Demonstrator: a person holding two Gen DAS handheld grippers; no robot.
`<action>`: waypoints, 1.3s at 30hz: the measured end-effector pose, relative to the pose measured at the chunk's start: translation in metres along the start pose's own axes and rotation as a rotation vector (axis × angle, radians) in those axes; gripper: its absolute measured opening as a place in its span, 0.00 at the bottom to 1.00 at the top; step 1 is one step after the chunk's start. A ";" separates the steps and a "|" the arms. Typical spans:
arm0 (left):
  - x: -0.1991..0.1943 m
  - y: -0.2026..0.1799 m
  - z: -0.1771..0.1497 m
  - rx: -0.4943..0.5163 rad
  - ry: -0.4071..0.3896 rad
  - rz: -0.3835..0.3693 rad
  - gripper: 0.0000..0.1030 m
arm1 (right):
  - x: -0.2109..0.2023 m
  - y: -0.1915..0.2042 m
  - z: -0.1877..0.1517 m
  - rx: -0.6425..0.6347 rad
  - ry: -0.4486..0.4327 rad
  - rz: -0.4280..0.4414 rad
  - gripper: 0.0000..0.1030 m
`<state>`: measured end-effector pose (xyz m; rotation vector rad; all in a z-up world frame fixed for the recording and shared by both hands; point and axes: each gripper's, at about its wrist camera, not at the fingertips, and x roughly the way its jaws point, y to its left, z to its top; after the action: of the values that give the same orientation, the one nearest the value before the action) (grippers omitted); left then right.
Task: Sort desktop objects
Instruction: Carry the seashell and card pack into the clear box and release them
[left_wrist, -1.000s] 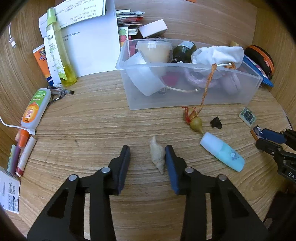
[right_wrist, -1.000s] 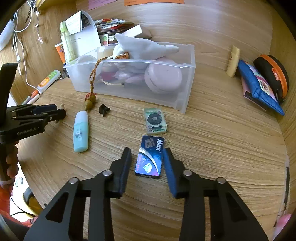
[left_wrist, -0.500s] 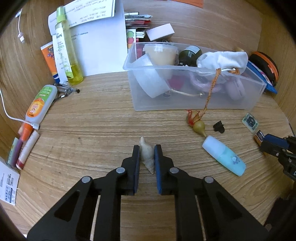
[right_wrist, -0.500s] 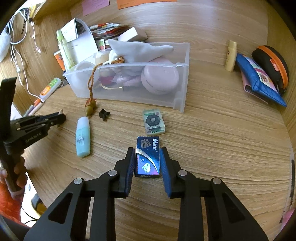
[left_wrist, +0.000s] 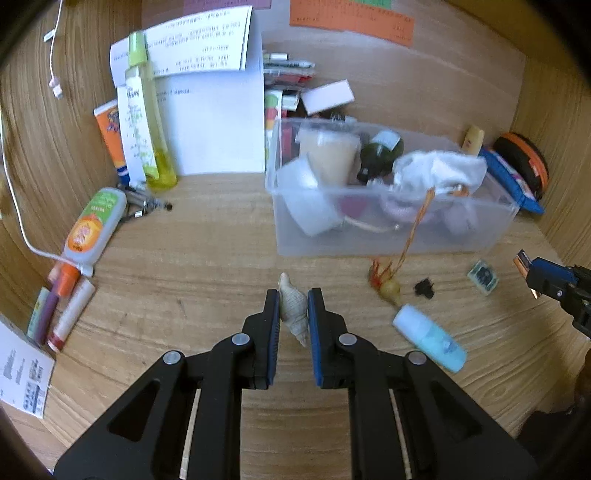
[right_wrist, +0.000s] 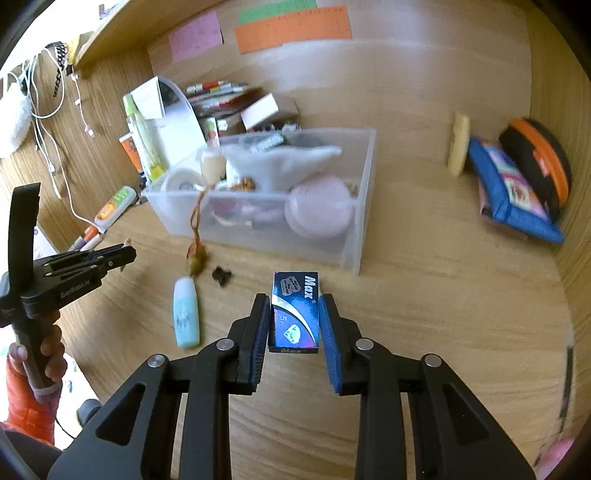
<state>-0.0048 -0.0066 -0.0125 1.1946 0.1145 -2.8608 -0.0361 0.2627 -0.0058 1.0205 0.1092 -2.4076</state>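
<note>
Since the earlier frame both grippers have closed and lifted: the left gripper (left_wrist: 292, 308) clamps the seashell (left_wrist: 293, 308), the right gripper (right_wrist: 295, 314) clamps the blue blade box (right_wrist: 294, 312), both raised off the wooden table (right_wrist: 424, 295), in front of the clear bin (left_wrist: 388, 236).

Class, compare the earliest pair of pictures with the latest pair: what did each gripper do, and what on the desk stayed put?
The left gripper closed on the seashell and the right gripper closed on the blue Max box; both items now look raised off the desk. The clear bin, the light blue bottle and the small green packet stayed where they were.
</note>
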 end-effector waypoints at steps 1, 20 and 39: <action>-0.003 0.001 0.004 -0.004 -0.013 0.004 0.14 | -0.001 0.000 0.003 -0.003 -0.005 0.002 0.24; -0.010 -0.005 0.060 0.013 -0.088 -0.086 0.14 | 0.003 0.007 0.069 -0.043 -0.129 0.019 0.24; 0.036 -0.025 0.097 0.071 -0.040 -0.169 0.14 | 0.077 0.049 0.115 -0.084 -0.061 0.119 0.24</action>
<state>-0.1002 0.0104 0.0312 1.1933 0.1187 -3.0574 -0.1312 0.1569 0.0293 0.8899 0.1238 -2.3041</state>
